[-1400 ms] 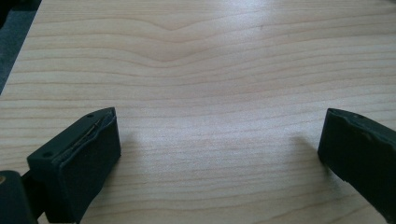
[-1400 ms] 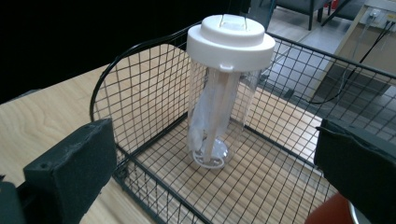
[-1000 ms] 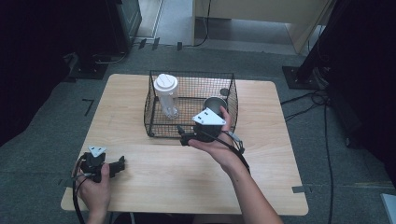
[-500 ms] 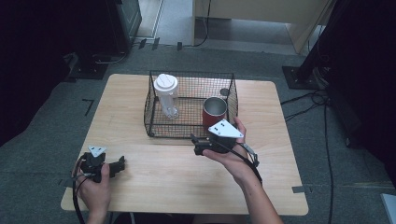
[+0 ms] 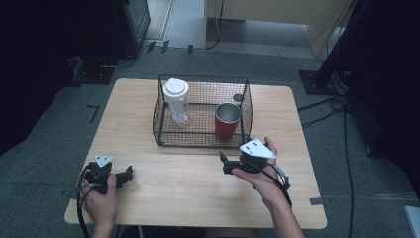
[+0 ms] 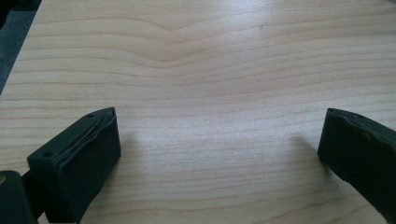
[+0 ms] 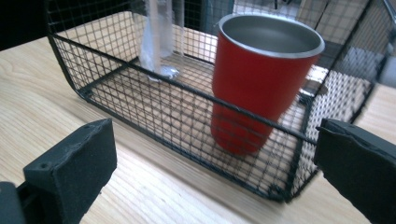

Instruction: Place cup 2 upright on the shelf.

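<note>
Standing upright in the basket (image 5: 163, 134), the cup (image 7: 261, 79) is faced by the spread jaws of the right gripper (image 5: 229, 163); the left gripper (image 5: 124, 176), jaws likewise spread, is held well apart.

Two drinking vessels upright inside a wire basket on a wooden table

The black wire-mesh basket (image 5: 163, 124) sits on the far middle of the light wooden table (image 5: 188, 188), open at the top. Inside it, on the right by the near wall, a red tumbler (image 7: 261, 79) with a bare steel rim and inside stands upright with its mouth open. On the left stands a clear bottle (image 5: 178, 106) topped by a white lid, also upright and well apart from the tumbler.
</note>
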